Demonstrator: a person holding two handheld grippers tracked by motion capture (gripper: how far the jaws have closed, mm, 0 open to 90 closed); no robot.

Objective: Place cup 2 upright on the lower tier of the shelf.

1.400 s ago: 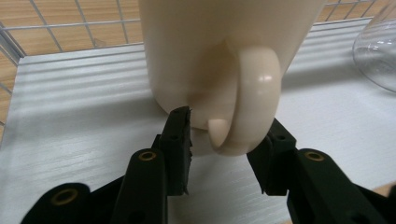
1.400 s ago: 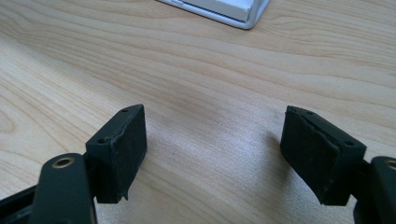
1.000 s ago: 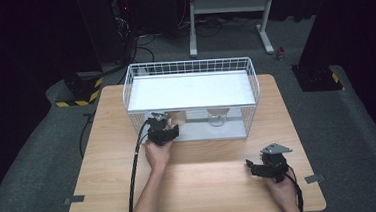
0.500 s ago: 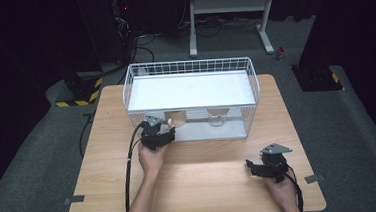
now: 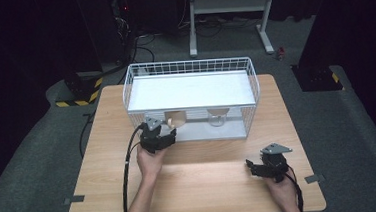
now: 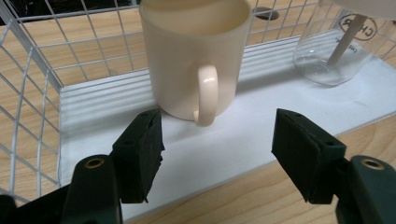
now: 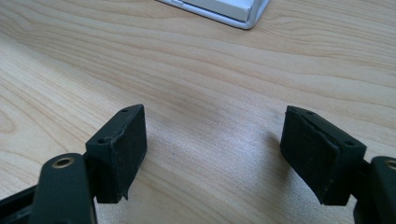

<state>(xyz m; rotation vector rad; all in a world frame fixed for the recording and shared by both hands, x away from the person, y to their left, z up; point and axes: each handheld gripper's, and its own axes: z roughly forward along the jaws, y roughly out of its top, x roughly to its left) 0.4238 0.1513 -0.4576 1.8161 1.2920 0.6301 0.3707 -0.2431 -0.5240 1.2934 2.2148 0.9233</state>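
A cream mug stands upright on the white lower shelf of a wire rack, its handle turned toward my left gripper. That gripper is open just in front of the handle. Its jaws have just been opening, and nothing is between them. In the high view the left gripper sits at the rack's front left, close to the mug. My right gripper is open and empty over bare wood, and shows at the table's front right.
A clear container with a pale stick inside stands on the same shelf, right of the mug. The rack has a white upper shelf above both. The wooden table has bare room in front of the rack. A cable trails from the left gripper.
My left gripper has drawn back a little from the rack's front toward the person. The mug stays on the shelf. The right gripper has not moved.
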